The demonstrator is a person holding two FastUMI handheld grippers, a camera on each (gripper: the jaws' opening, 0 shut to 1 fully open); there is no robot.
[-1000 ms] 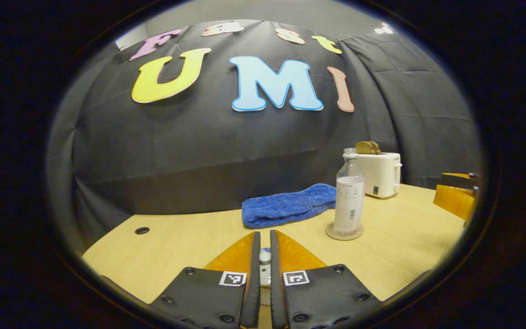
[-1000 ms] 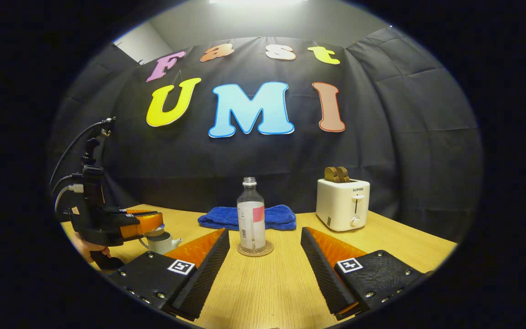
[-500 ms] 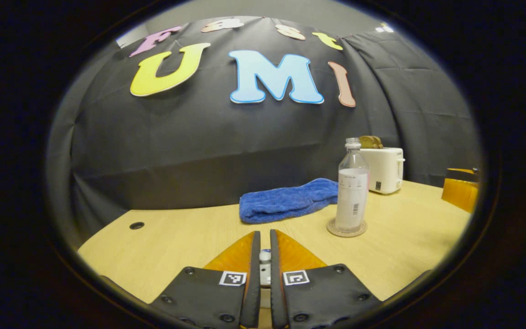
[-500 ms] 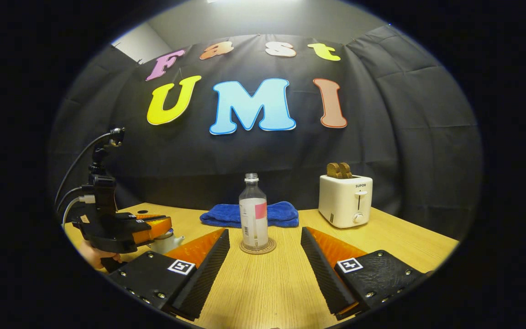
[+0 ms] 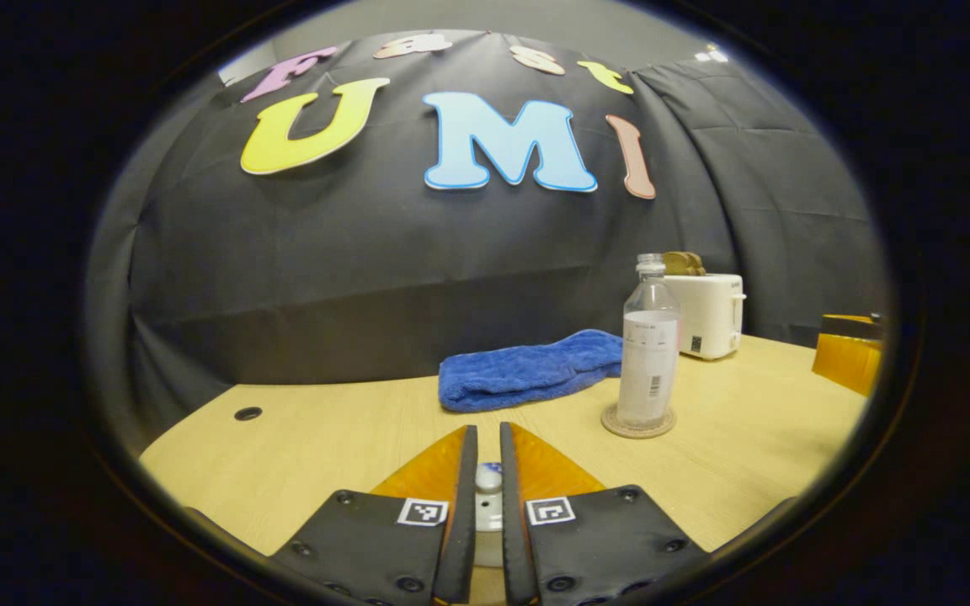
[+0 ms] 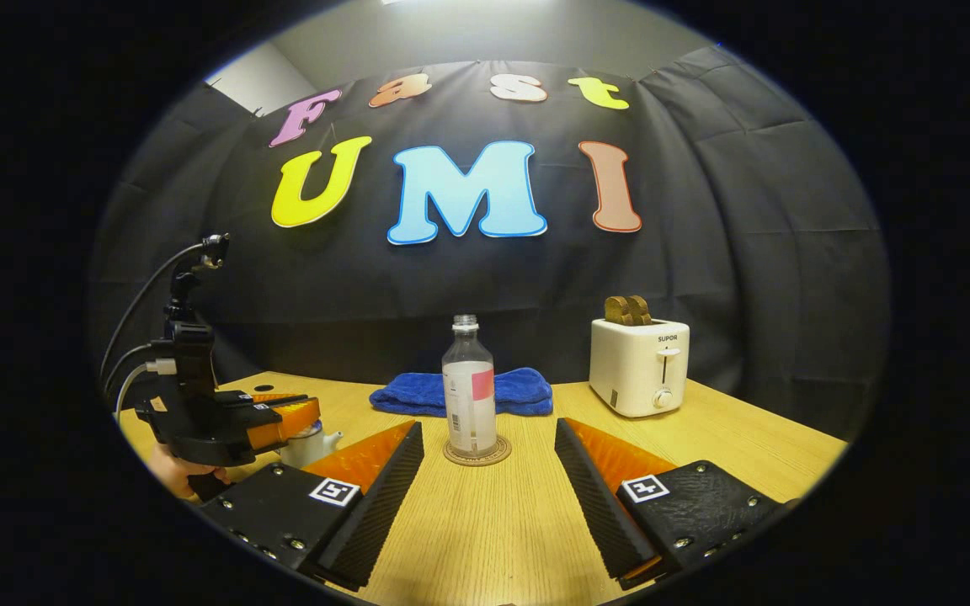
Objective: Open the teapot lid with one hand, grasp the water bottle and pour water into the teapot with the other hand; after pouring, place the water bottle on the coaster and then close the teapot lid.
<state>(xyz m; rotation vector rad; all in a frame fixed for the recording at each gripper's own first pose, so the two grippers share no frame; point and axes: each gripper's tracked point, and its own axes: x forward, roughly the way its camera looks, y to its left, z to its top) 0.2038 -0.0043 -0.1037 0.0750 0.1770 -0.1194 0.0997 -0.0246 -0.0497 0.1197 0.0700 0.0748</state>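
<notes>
The clear water bottle [image 6: 470,404] stands upright and uncapped on a round coaster [image 6: 475,457] at mid table. My right gripper [image 6: 488,427] is open, a short way in front of the bottle, touching nothing. At the left, my left gripper [image 6: 283,417], held by a hand, sits right on top of the white teapot [image 6: 312,446]. In the left gripper view my left gripper [image 5: 485,431] is shut on the small round lid knob [image 5: 487,478], with white teapot [image 5: 487,526] showing below. I cannot tell whether the lid is seated. The bottle [image 5: 647,353] and coaster [image 5: 638,425] lie ahead to the right.
A folded blue towel [image 6: 461,393] lies behind the bottle. A white toaster [image 6: 639,366] with bread slices in it stands at the back right. The wooden table [image 6: 493,530] has a small round hole [image 5: 247,413] near its far left.
My left gripper has sunk a little with the lid knob, closer onto the teapot. The right gripper stayed open and barely shifted. The bottle has not moved.
</notes>
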